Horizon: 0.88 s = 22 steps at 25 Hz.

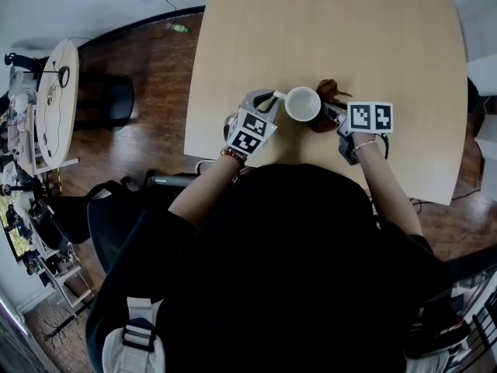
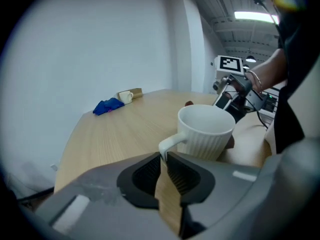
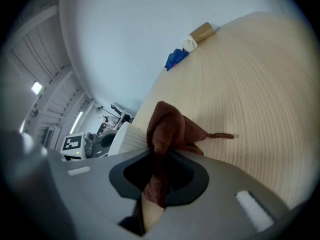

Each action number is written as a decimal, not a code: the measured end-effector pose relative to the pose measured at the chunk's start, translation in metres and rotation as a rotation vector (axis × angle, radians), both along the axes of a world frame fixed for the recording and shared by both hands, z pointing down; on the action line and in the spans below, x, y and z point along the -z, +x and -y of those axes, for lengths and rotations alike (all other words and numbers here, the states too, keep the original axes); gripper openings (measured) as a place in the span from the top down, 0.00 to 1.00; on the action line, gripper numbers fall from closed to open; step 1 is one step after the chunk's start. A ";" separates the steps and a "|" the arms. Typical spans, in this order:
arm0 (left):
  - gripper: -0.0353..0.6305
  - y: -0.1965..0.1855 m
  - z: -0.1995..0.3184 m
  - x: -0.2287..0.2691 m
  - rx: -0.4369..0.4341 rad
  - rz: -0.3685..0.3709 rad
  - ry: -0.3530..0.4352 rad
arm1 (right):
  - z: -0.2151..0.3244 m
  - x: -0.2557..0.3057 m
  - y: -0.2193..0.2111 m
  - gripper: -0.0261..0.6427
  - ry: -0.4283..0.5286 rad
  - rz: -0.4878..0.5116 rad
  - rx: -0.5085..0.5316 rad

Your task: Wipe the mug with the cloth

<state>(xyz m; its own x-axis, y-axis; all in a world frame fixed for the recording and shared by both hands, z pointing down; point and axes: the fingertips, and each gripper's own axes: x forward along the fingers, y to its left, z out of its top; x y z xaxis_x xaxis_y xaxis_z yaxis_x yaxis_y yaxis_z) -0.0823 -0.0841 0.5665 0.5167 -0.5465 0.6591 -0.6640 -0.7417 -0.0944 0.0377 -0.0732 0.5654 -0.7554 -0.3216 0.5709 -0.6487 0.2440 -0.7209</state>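
A white ribbed mug (image 1: 303, 103) stands upright near the front edge of the light wooden table (image 1: 326, 29). My left gripper (image 1: 273, 99) reaches it from the left. In the left gripper view the mug (image 2: 206, 131) fills the middle, and the left gripper (image 2: 164, 156) pinches the lower end of its handle with only a narrow gap between the pads. My right gripper (image 1: 330, 113) is on the mug's right, shut on a brown cloth (image 1: 328, 92). In the right gripper view the cloth (image 3: 170, 126) bunches out of the right gripper (image 3: 159, 156), right beside the mug (image 3: 125, 139).
A blue cloth (image 2: 107, 105), a small white mug (image 2: 125, 97) and a brown box (image 3: 202, 32) lie at the table's far edge. Dark wood floor and a round side table (image 1: 58, 99) with clutter lie to the left. The person's body covers the table's near edge.
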 end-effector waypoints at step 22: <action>0.88 -0.004 -0.011 -0.001 -0.018 0.001 -0.061 | -0.026 0.050 0.009 0.88 -0.033 0.248 -0.166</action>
